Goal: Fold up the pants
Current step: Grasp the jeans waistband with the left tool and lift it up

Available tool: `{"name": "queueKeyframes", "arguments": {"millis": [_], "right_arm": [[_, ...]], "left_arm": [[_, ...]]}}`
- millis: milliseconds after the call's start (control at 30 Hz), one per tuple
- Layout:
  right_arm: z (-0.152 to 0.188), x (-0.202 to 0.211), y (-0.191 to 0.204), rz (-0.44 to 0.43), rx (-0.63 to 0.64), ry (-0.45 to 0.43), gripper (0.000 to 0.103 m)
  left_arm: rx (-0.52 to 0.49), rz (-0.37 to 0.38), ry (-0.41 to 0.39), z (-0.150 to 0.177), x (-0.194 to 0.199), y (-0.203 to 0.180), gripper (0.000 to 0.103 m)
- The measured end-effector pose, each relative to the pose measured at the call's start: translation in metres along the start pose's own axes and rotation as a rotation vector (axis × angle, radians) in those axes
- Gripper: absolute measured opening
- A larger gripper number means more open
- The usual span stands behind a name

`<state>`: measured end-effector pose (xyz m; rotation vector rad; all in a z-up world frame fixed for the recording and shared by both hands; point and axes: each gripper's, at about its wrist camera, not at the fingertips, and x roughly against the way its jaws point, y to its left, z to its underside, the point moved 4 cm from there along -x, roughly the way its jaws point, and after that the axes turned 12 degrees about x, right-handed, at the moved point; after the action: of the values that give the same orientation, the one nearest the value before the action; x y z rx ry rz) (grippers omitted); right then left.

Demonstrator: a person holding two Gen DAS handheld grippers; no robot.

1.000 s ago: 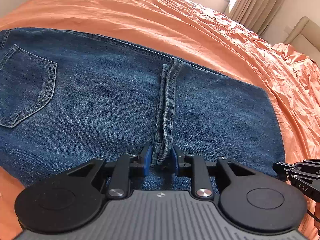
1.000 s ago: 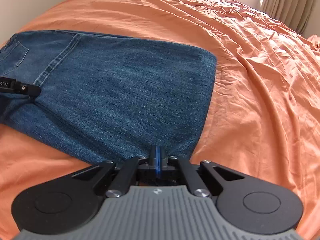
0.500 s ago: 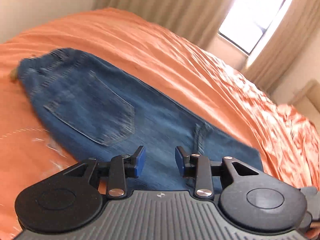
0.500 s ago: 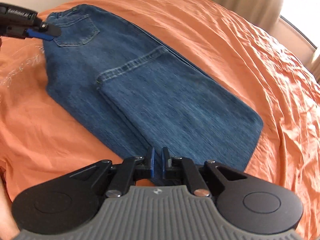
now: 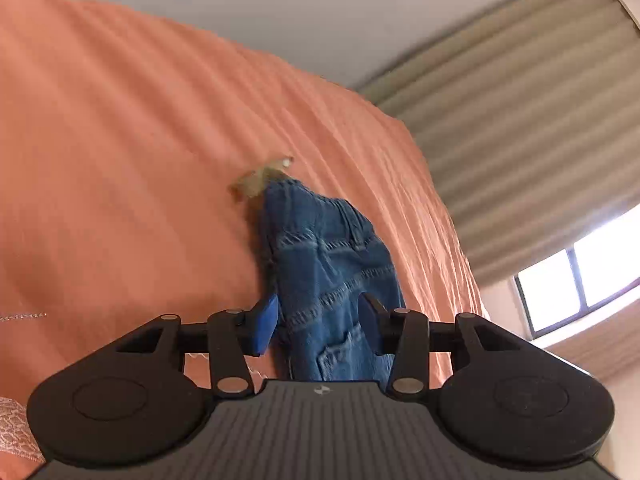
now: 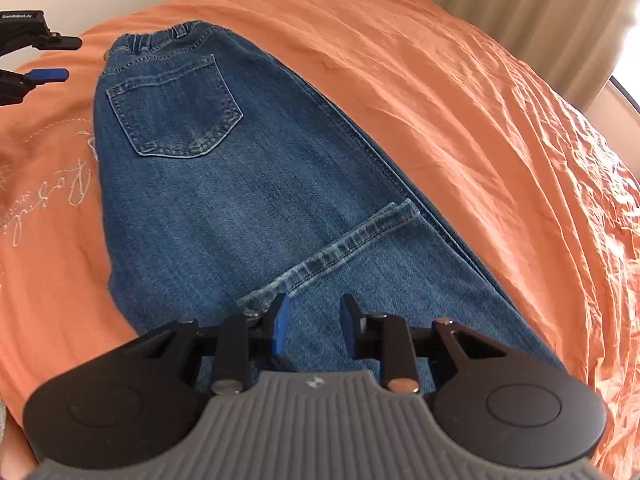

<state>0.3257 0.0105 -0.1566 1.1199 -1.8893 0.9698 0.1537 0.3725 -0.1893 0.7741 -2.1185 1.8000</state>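
Blue jeans (image 6: 224, 184) lie flat on the orange bed, waistband at the far end, back pocket (image 6: 176, 108) up. The leg ends are folded up over the thighs, with the hem (image 6: 340, 248) lying across the middle. My right gripper (image 6: 314, 326) is open and empty just above the folded leg part. My left gripper (image 5: 318, 322) is open and empty near the waistband end of the jeans (image 5: 328, 272); it also shows in the right wrist view (image 6: 48, 60) at the far left, apart from the cloth.
The orange bedspread (image 6: 460, 100) is wrinkled on the right and has embroidered script (image 6: 52, 196) at the left. Beige curtains (image 5: 520, 120) and a window (image 5: 580, 280) stand beyond the bed. A tan tag (image 5: 260, 176) sticks out at the waistband.
Both grippers let go of the folded leg ends and opened. My left gripper swung away to the waistband end. My right gripper drew back and rose over the fold.
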Motion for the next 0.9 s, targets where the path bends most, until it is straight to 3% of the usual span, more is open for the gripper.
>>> {"name": "queueKeyframes", "arguments": {"millis": [167,333,567,800,900], "right_arm": [[-0.008,-0.034,-0.010,-0.018,-0.020,0.033,0.023],[-0.010,-0.058,-0.015,-0.081,-0.042,0.059,0.016],[-0.011,-0.074,-0.015,-0.120,-0.062,0.088,0.016],[-0.009,-0.078,-0.014,-0.127,-0.098,0.111,0.016],[-0.011,-0.079,-0.009,-0.106,-0.076,0.118,0.016]], "left_arm": [[0.197,0.054,0.020,-0.017,-0.039,0.025,0.052],[0.233,0.047,0.037,-0.020,-0.083,0.029,0.054],[0.112,0.010,0.018,-0.015,-0.125,0.021,0.055],[0.000,0.028,-0.038,-0.011,-0.123,0.008,0.033],[-0.069,0.046,-0.062,-0.006,-0.109,-0.013,0.029]]}}
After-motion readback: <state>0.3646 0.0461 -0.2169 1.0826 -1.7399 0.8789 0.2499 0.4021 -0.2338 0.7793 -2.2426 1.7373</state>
